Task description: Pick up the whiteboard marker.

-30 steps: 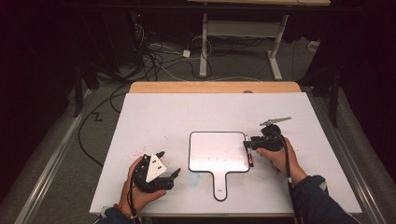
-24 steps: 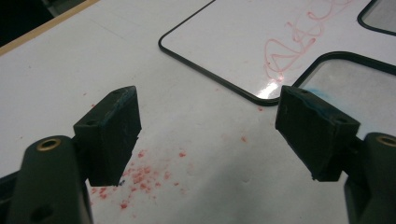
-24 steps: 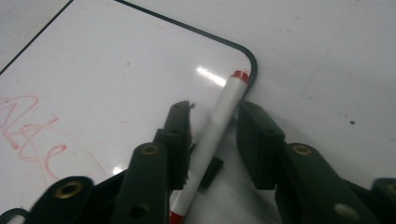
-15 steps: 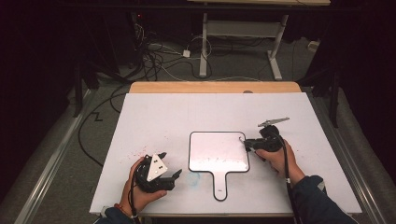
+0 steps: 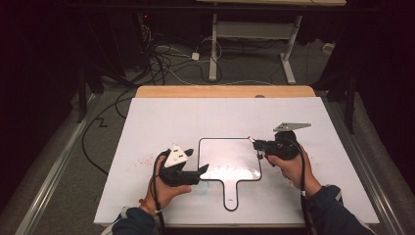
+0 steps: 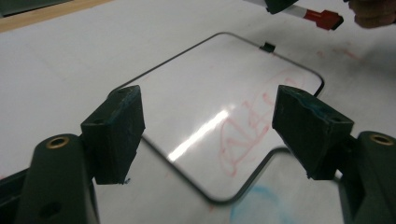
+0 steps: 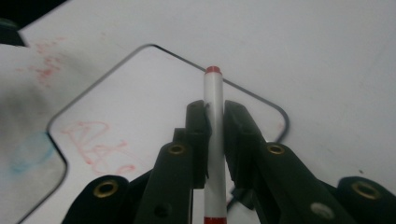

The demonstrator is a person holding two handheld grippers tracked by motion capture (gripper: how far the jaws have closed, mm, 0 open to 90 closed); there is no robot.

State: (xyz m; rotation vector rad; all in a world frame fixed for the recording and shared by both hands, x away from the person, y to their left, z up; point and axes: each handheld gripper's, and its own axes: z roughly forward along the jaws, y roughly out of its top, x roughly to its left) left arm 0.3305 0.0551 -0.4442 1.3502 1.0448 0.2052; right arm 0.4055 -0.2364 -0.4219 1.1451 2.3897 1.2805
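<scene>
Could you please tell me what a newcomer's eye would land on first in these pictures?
Probably the white handled whiteboard with a thin black rim, lying in the middle of the white table and bearing faint red scribbles. Next, the white marker with red ends, clamped between the jaws of the right tool over the board's right edge. The left tool hangs open at the board's left edge.

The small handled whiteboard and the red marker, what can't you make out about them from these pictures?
- Faint red scribble on the small black-rimmed whiteboard with a handle: unreadable in both gripper views; glare washes it out in the high view.
- White red-capped marker: its lower end is cut off by the bottom edge of the right gripper view, and the right gripper covers its middle.
- Left gripper: open; the left gripper view does not settle whether its fingers touch the board.
</scene>
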